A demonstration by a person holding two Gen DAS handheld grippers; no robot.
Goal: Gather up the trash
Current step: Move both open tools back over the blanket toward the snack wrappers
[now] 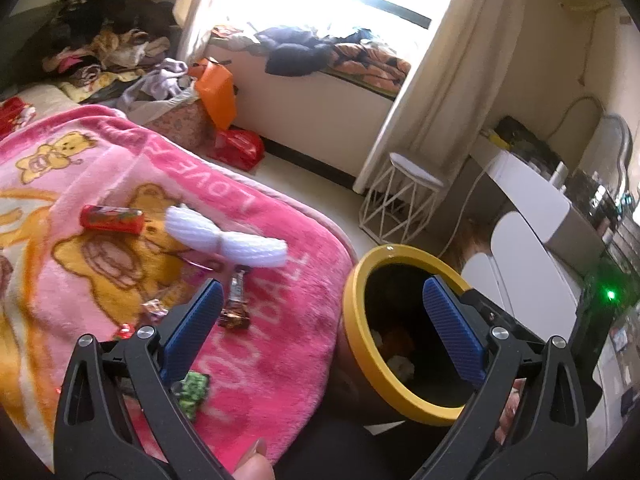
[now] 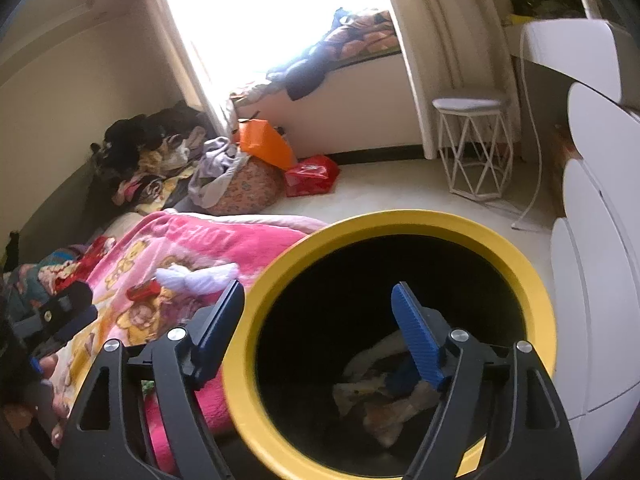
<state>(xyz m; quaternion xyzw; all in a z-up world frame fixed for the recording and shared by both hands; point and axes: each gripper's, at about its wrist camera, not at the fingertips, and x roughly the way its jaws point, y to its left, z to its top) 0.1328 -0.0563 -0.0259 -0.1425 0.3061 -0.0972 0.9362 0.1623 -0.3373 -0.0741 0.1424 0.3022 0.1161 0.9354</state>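
A black bin with a yellow rim (image 1: pixel 362 344) stands on the floor against the right edge of the bed's pink blanket (image 1: pixel 280 344). My left gripper (image 1: pixel 324 284) is open and empty, with one finger over the blanket and the other over the bin's mouth. On the blanket lie a red wrapper (image 1: pixel 111 219), a white foam net (image 1: pixel 226 240), a brown candy wrapper (image 1: pixel 235 308) and a green wrapper (image 1: pixel 192 390). My right gripper (image 2: pixel 318 285) hangs open and empty above the bin rim (image 2: pixel 400 220). Crumpled trash (image 2: pixel 380 396) lies at the bin's bottom.
A white wire stool (image 1: pixel 404 204) stands by the curtain, and white drawers (image 2: pixel 592 280) are to the right of the bin. An orange bag (image 1: pixel 214 90), a red bag (image 1: pixel 240 148) and piled clothes (image 1: pixel 104 40) sit beyond the bed. A thumb (image 1: pixel 252 468) shows at the bottom edge.
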